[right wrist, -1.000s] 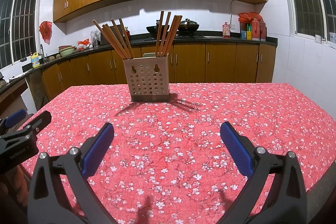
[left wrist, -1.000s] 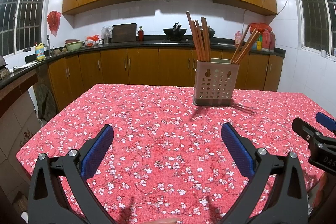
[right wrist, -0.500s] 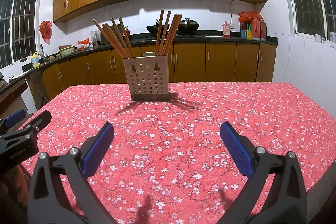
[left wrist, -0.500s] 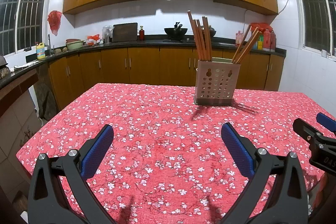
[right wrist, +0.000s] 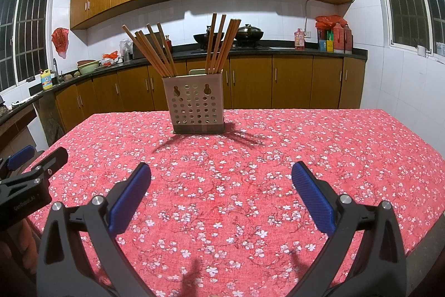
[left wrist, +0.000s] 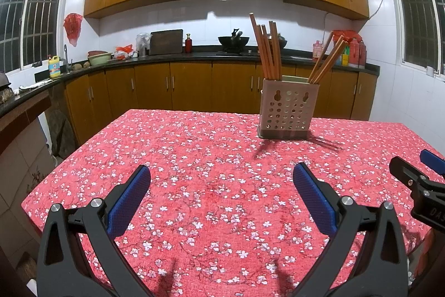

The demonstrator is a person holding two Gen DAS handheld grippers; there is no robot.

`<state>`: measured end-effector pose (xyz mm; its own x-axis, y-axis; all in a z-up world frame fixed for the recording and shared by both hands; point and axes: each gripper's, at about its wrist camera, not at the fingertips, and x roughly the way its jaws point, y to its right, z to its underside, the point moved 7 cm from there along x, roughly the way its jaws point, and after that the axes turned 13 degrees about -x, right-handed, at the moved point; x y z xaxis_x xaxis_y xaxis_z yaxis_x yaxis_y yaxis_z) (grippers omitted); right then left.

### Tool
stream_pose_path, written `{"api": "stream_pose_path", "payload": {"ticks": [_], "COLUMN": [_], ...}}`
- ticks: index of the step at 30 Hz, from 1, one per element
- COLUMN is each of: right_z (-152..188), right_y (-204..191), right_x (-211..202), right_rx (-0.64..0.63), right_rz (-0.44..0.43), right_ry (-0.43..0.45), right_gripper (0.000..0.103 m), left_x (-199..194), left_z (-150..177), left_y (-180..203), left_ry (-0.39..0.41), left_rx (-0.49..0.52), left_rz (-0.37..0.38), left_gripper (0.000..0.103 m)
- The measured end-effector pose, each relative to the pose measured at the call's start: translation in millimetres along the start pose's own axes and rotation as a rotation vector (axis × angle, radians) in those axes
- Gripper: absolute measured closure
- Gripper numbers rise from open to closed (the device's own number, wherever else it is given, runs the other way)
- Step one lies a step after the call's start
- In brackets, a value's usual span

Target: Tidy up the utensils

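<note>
Black gripper (left wrist: 222, 184) frames, blue ribbed pads (left wrist: 129, 201), silver screws (left wrist: 96, 203).

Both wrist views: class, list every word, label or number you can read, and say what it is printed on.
"GenRobot.AI": on the left gripper body, seen in the right wrist view.
"DAS": cut off at the frame edge, on the right gripper body, seen in the left wrist view.
Yellow bottle label: too small to read.
Pink bottle label: blurred.
Holder and tablecloth: no text.
</note>
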<state>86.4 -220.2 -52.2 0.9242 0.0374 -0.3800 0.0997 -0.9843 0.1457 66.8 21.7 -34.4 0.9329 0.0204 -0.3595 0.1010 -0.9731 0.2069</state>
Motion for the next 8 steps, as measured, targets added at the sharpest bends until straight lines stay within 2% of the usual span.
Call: {"api": "stream_pose_path", "payload": {"ticks": [8], "right_z": [-0.3], "right_y": [1.2], "right_x": [0.1], "right_rx": [0.001], "right_rz": [-0.001], "right_ry": [-0.001], "right_gripper": [0.004], "left_x": [0.0], "left_z": [-0.6], "left_y": [-0.1], "left_ry": [0.0], "left_rx": [0.001], "left_rz": [0.0], "left_gripper": [0.002]}}
